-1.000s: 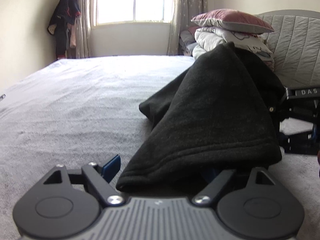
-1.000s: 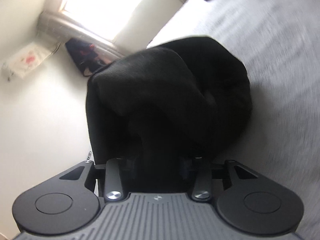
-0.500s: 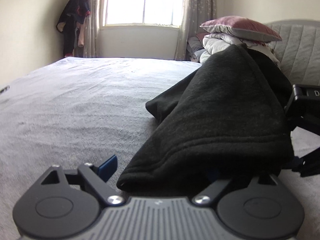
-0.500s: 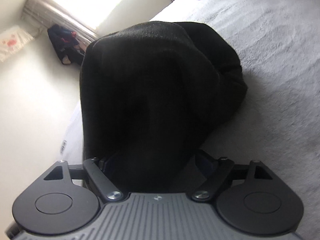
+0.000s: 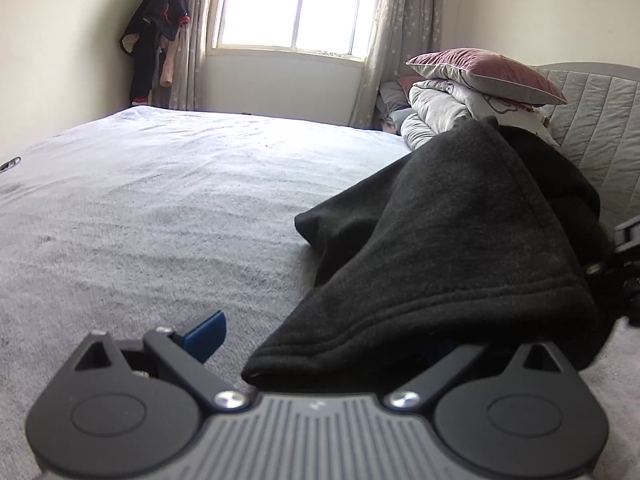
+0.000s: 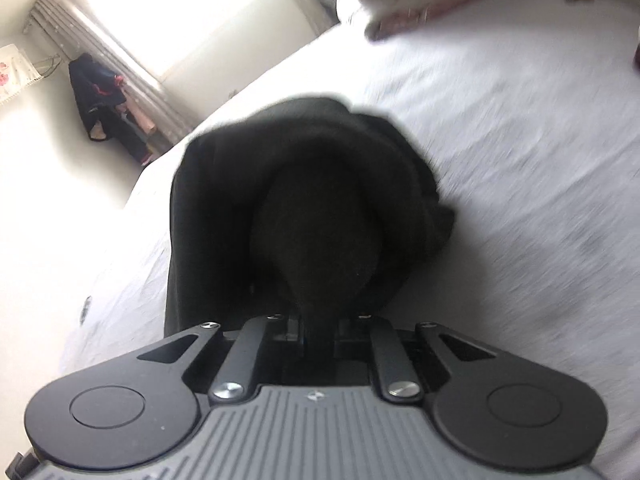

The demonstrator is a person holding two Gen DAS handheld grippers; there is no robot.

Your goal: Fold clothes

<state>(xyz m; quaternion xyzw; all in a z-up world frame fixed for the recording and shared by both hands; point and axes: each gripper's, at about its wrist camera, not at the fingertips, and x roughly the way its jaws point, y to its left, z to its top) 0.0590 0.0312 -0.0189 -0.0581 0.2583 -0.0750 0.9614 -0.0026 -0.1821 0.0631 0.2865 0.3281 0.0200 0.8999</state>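
Fold in progress: right tool (image 6: pixel 316 334) lifting a pinch of the black garment (image 5: pixel 452 248) off the bed (image 5: pixel 160 208).

The right tool's jaws were closing, with garment cloth bunched between them. The left tool (image 5: pixel 320 344) stood wide open; the garment's hem lay draped over its right finger, ungripped. Judged next move: close the left tool on that hem, then carry both grips across the garment.

Matt black fleece garment (image 5: pixel 460 240)
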